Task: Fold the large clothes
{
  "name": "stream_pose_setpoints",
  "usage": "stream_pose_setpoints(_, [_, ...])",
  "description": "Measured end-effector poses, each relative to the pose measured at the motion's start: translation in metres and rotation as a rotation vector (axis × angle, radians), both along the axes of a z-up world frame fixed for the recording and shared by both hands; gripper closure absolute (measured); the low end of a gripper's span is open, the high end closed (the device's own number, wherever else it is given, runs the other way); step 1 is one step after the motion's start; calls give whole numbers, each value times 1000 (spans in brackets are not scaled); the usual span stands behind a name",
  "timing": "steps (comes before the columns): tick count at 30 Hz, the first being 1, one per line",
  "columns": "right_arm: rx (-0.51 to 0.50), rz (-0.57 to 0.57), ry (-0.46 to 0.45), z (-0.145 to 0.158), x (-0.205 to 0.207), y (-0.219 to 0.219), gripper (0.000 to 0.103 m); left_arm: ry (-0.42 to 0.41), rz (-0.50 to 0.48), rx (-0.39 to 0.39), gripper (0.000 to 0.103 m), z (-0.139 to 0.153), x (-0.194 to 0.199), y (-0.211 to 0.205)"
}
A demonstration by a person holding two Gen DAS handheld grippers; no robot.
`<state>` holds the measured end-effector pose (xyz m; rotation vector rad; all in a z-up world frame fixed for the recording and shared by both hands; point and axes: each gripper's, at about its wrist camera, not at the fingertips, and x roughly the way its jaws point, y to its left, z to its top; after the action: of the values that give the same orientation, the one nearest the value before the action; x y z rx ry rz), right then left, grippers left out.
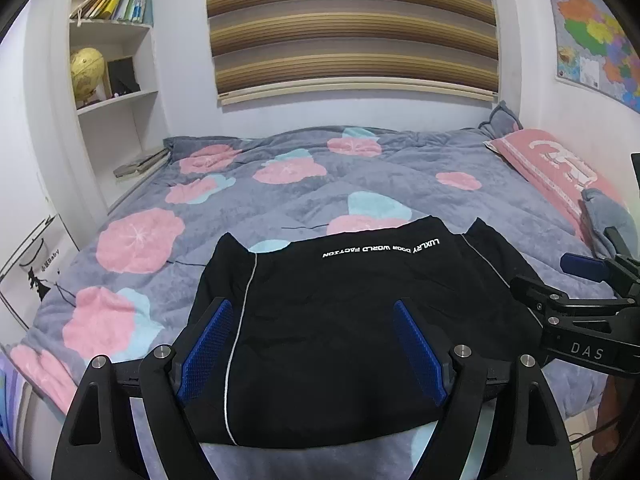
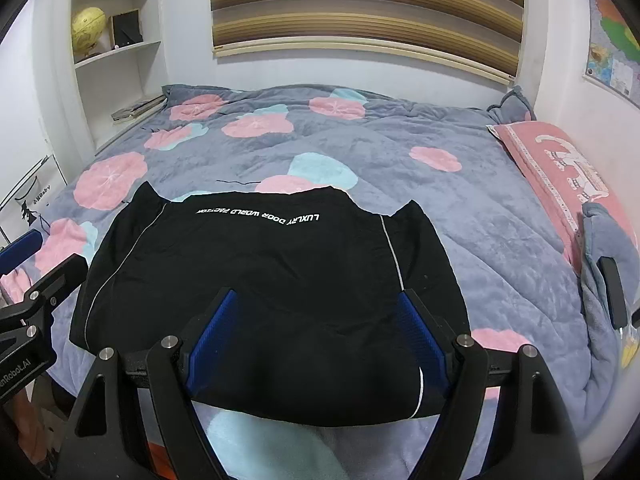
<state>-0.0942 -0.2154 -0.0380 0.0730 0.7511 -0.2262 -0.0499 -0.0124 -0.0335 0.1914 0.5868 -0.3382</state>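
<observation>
Black garment (image 1: 340, 332), large, lying flat on the floral quilt (image 1: 460, 208), at the quilt's near edge. Folded state: a compact, roughly rectangular block, wider than deep. Two small pointed corners stick up at the far edge, one at each end. White lettering runs along the far edge, reading upside down from here: "LUXLRY DOOR WORLD FACTION". Thin white piping lines run from the far edge toward the near edge, one down each side. Near edge sits just short of the quilt's front border, slightly rounded and bulging. Surface mostly smooth, with light creases across the middle. Right wrist view shows the same garment (image 2: 272, 300) in the same pose.
</observation>
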Motion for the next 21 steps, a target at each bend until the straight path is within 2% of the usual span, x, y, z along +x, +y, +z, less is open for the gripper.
stream_pose_setpoints(21, [9,14,17,-7,0,-5,20,26,-15,-1,20,-6,3,-4])
